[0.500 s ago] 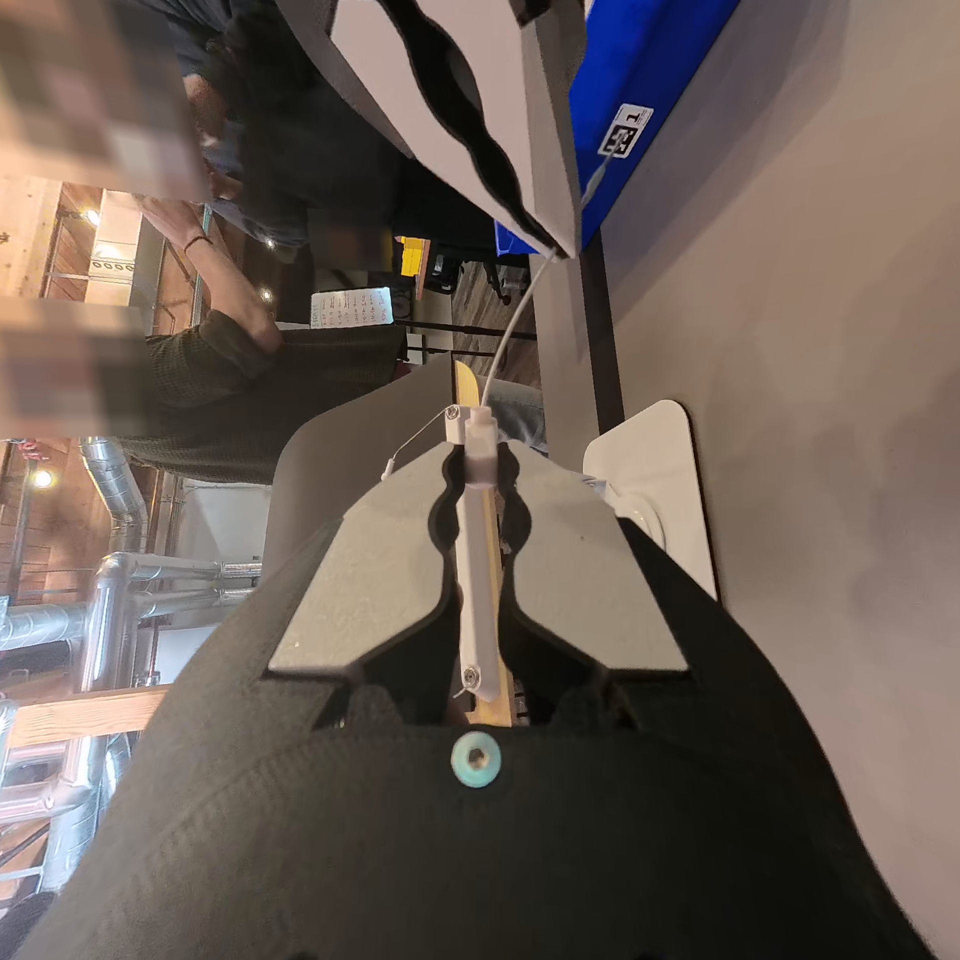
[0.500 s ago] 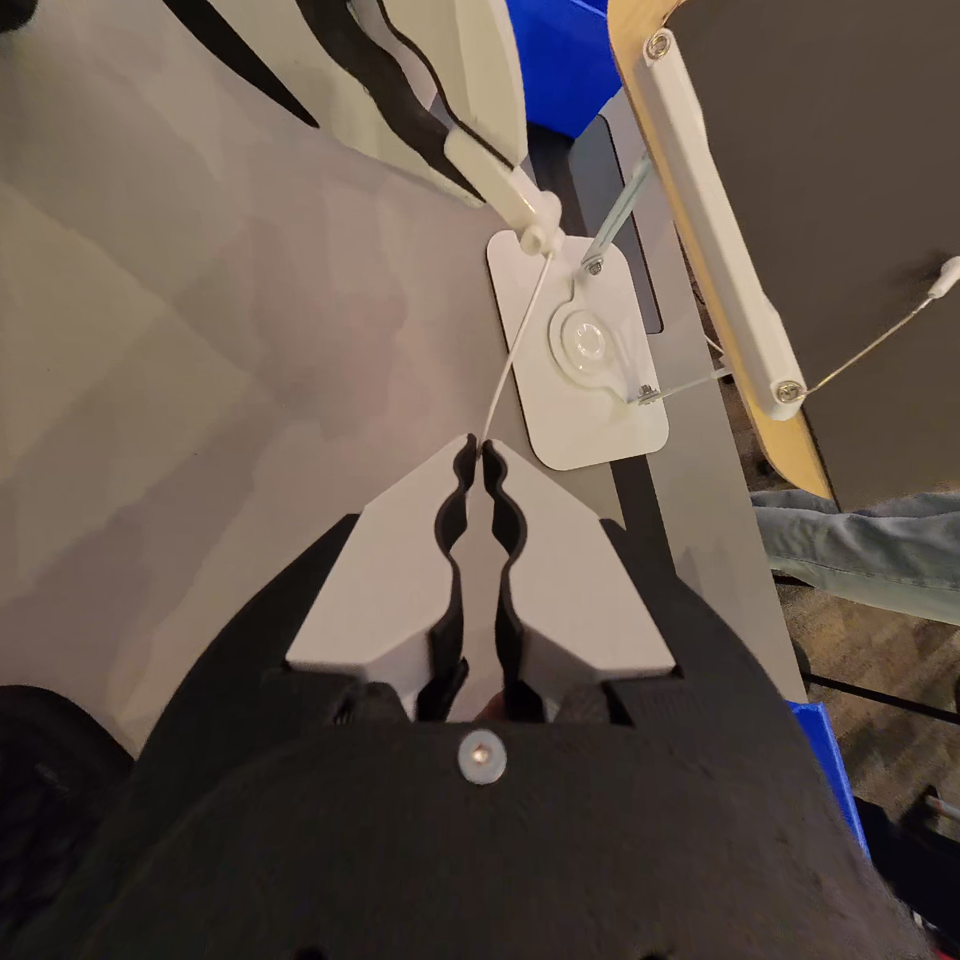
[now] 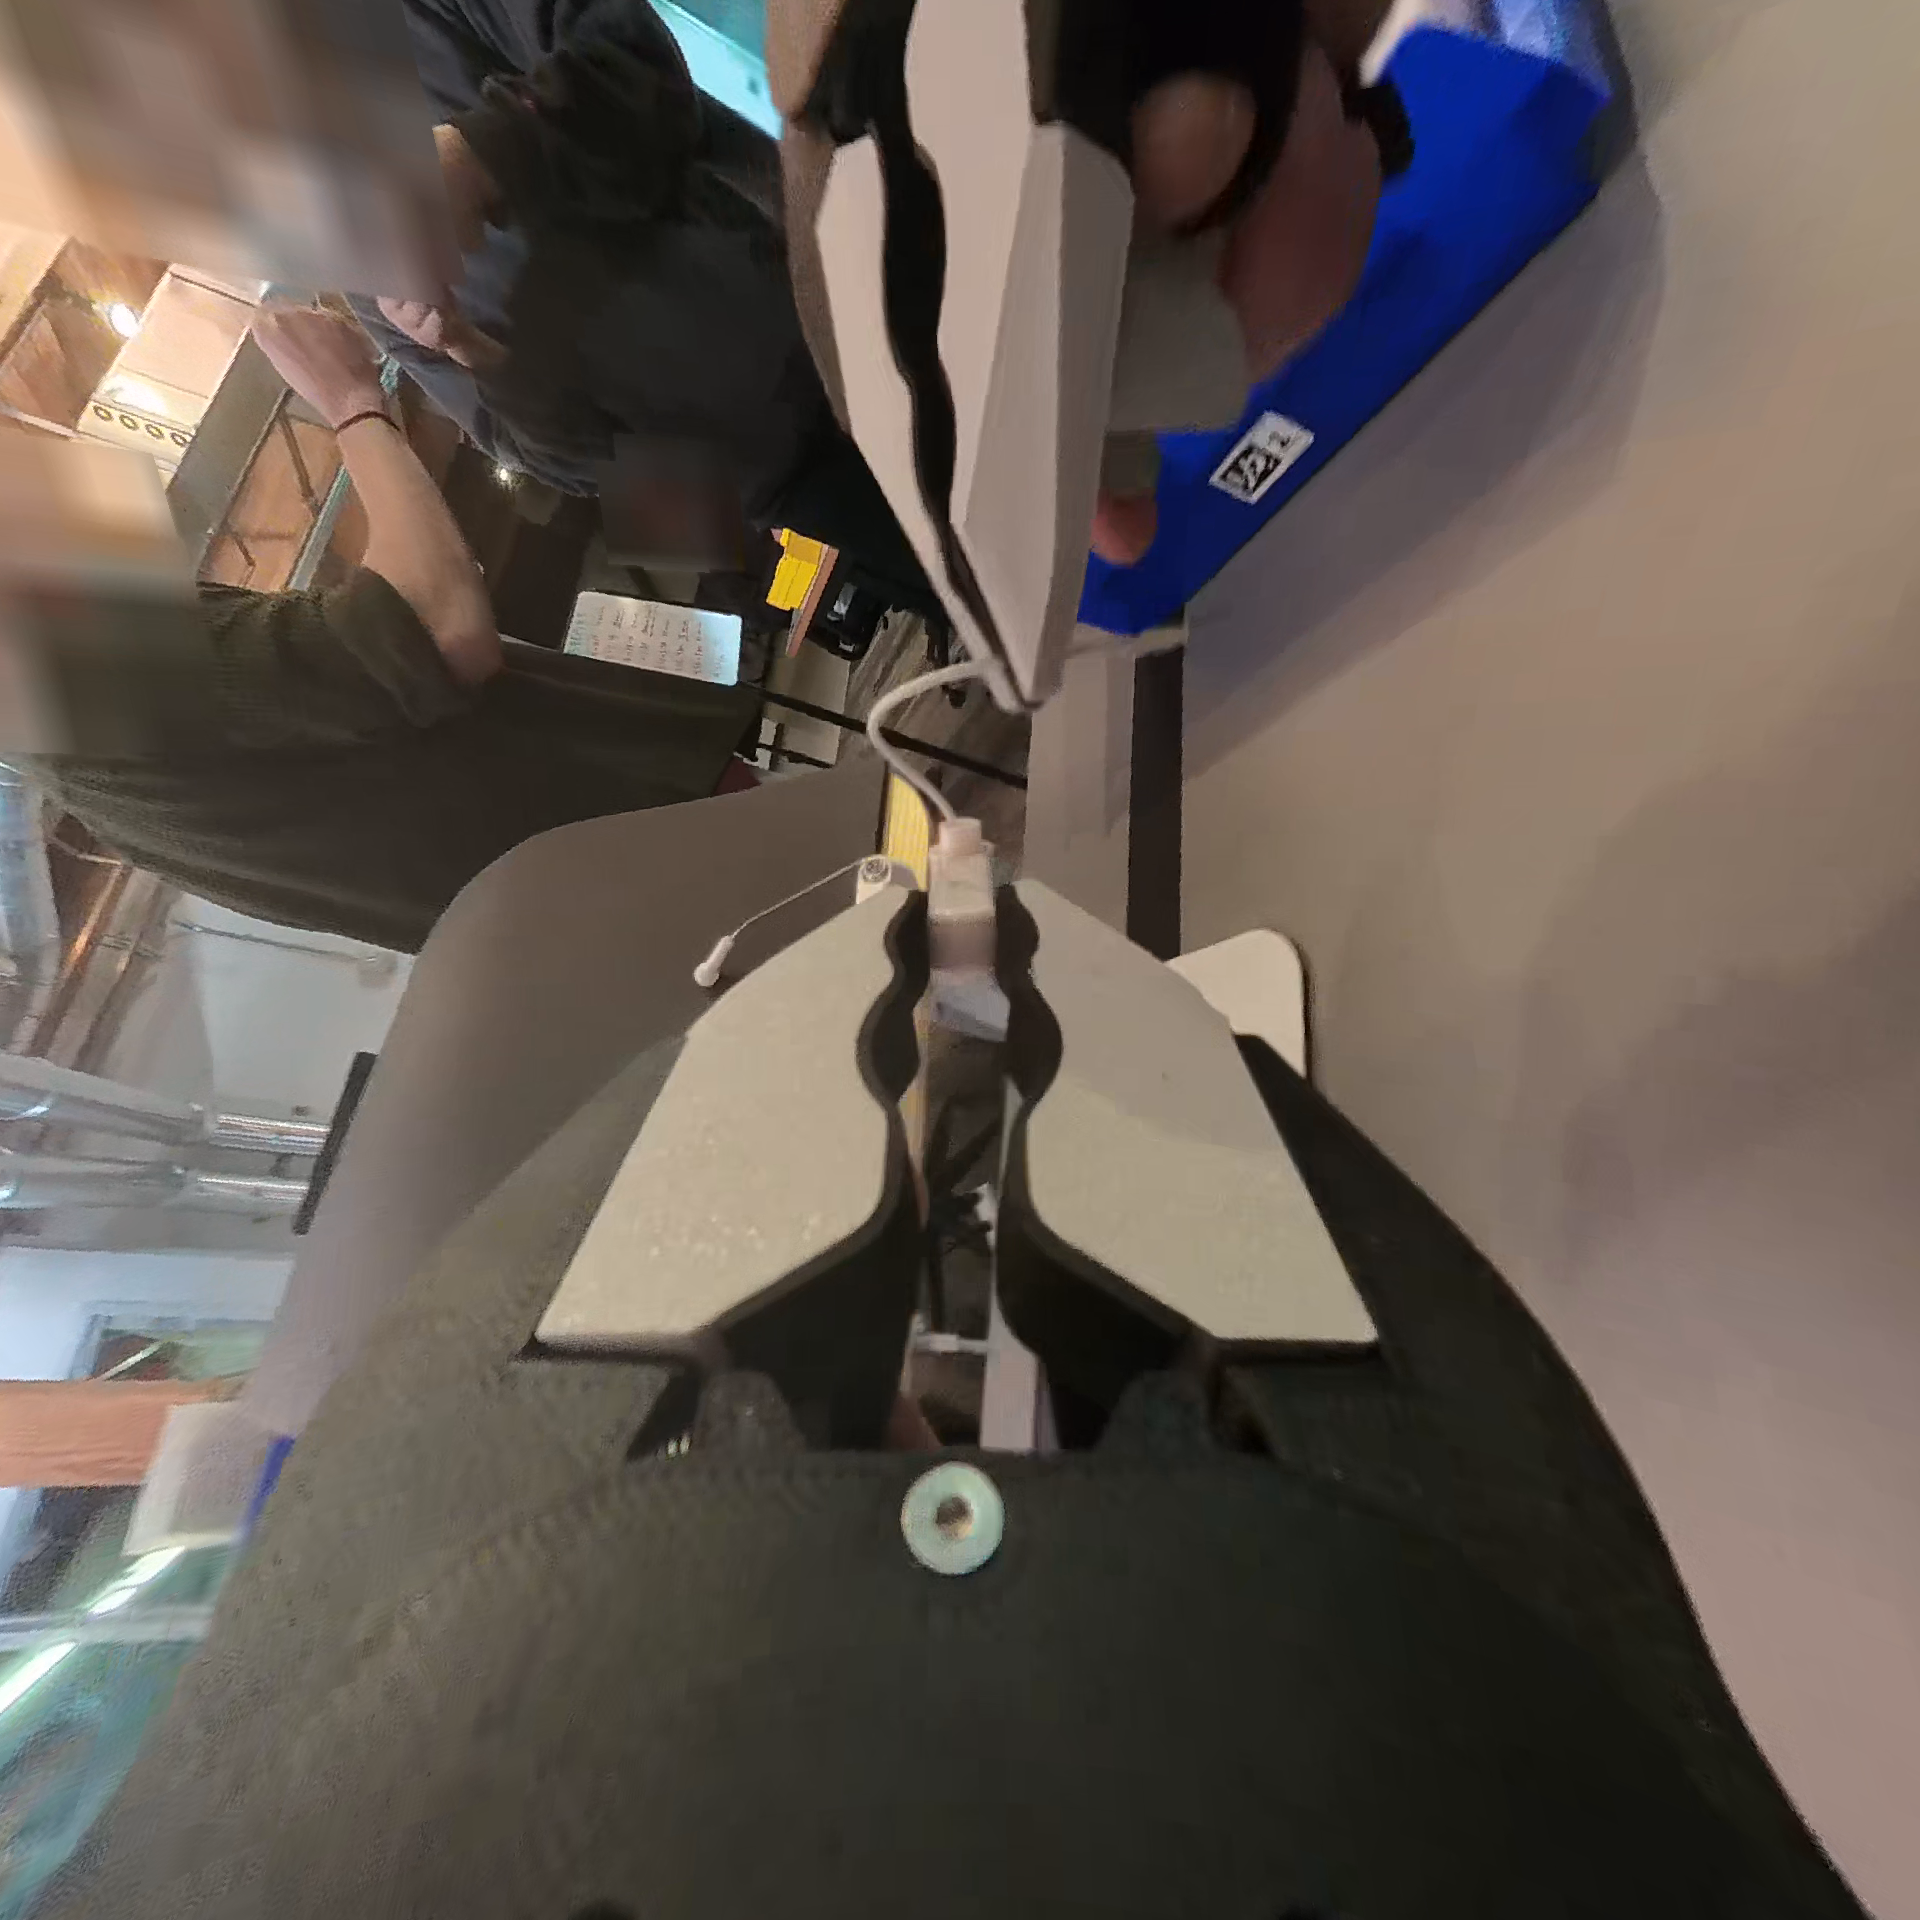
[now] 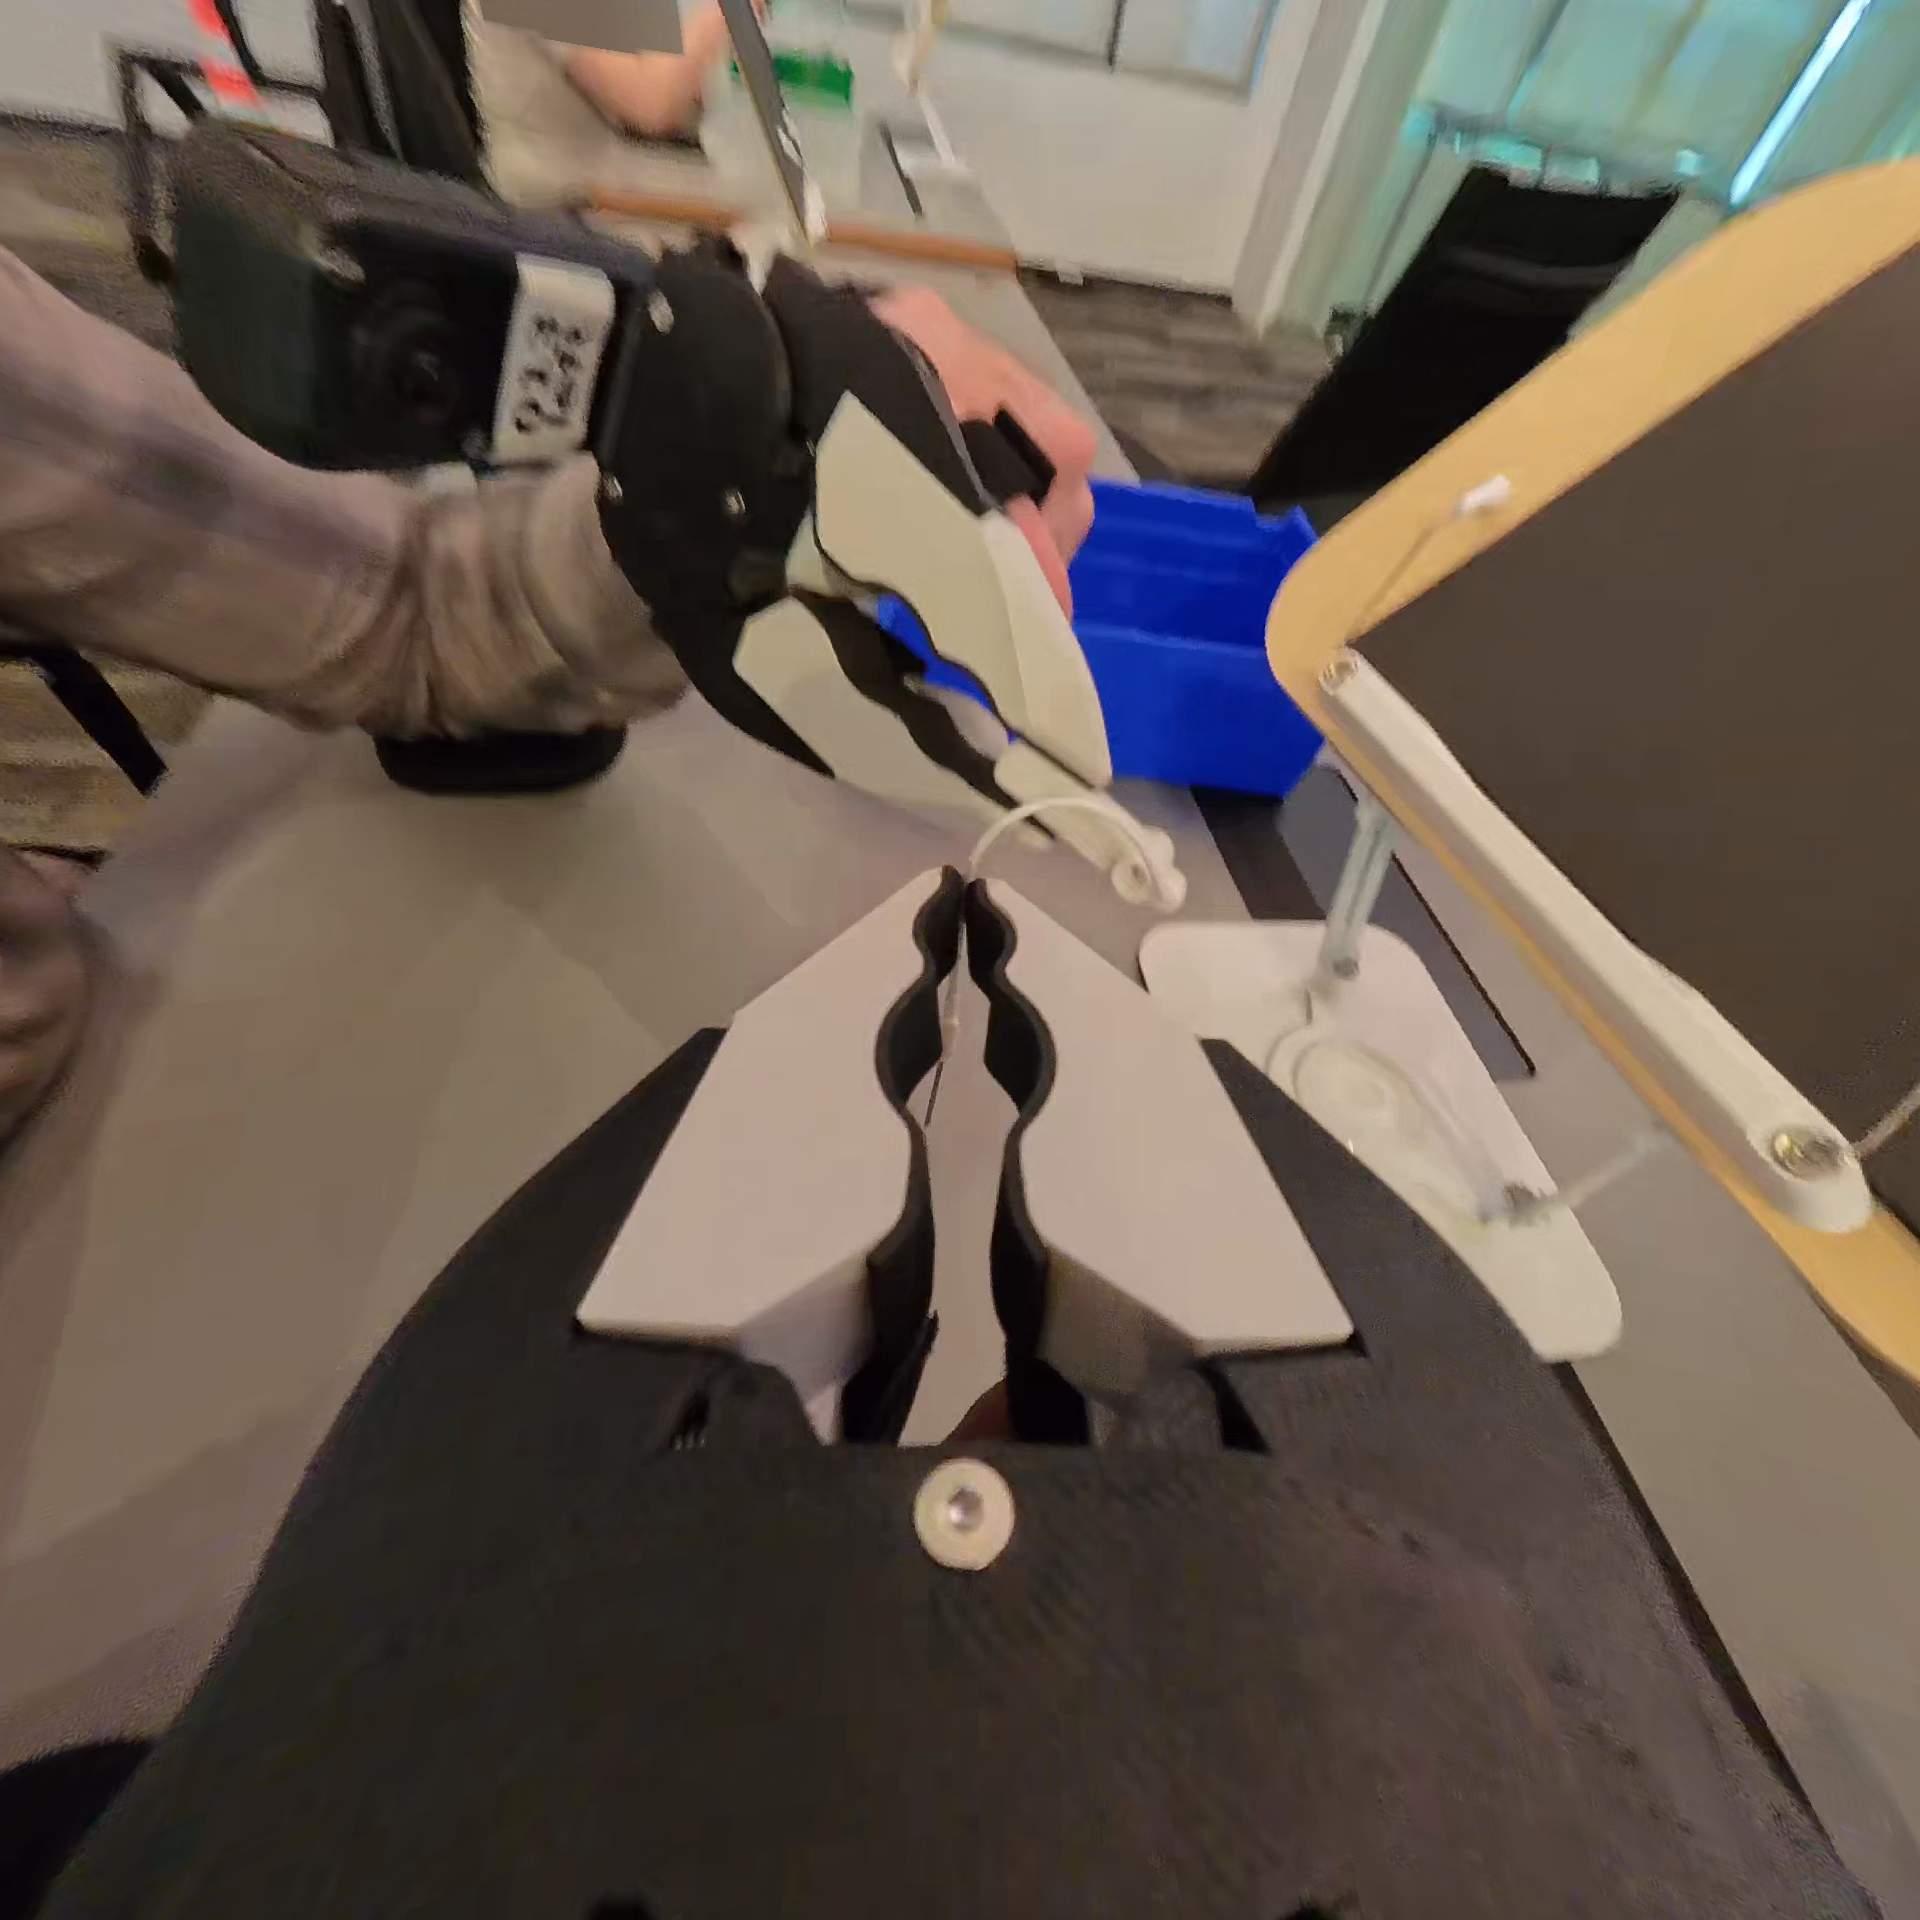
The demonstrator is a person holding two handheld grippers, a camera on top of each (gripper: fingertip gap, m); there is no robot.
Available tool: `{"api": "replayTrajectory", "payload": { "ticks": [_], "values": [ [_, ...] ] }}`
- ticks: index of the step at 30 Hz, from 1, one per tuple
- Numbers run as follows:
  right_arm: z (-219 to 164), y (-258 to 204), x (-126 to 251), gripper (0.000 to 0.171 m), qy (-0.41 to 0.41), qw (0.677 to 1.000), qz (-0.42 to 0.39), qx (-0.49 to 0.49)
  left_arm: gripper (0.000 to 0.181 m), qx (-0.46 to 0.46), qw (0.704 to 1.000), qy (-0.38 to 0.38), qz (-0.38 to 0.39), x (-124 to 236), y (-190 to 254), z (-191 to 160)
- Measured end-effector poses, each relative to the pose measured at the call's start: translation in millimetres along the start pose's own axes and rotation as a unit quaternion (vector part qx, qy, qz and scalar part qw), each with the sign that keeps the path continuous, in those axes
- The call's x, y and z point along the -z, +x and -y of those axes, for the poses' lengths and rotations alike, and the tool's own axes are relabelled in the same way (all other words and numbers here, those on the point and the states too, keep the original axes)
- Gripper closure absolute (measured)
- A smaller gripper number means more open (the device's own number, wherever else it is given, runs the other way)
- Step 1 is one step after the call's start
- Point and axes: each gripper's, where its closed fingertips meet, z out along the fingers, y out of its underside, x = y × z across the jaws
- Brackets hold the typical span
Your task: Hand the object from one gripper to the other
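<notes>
Now both claws on white cable (image 3: 902, 717)

A plain grey table (image 4: 364, 997) carries a blue bin (image 4: 1195, 665) at its far side and, nearer, a white flat base plate (image 4: 1382, 1122) beside a dark strip (image 4: 1288, 852).

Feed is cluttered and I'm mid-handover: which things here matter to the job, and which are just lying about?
In the job:
- thin white cable with a white plastic plug
- left gripper, shut on the plug
- right gripper, pinching the cable

Lying about:
- blue plastic bin
- flat white base plate
- dark wood-edged panel
</notes>
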Motion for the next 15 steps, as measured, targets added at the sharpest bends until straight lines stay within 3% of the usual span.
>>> {"api": "replayTrajectory", "payload": {
  "ticks": [7,15],
  "values": [
    [36,21,-4,0.171,0.147,0.988,-0.053,-0.001,0.169,0.101,0.993,0.052,-0.014,-2,-3,13],
    [52,34,7,0.171,0.25,0.965,-0.057,-0.057,0.169,0.227,0.966,0.113,-0.056,-3,-4,19]
  ]
}}
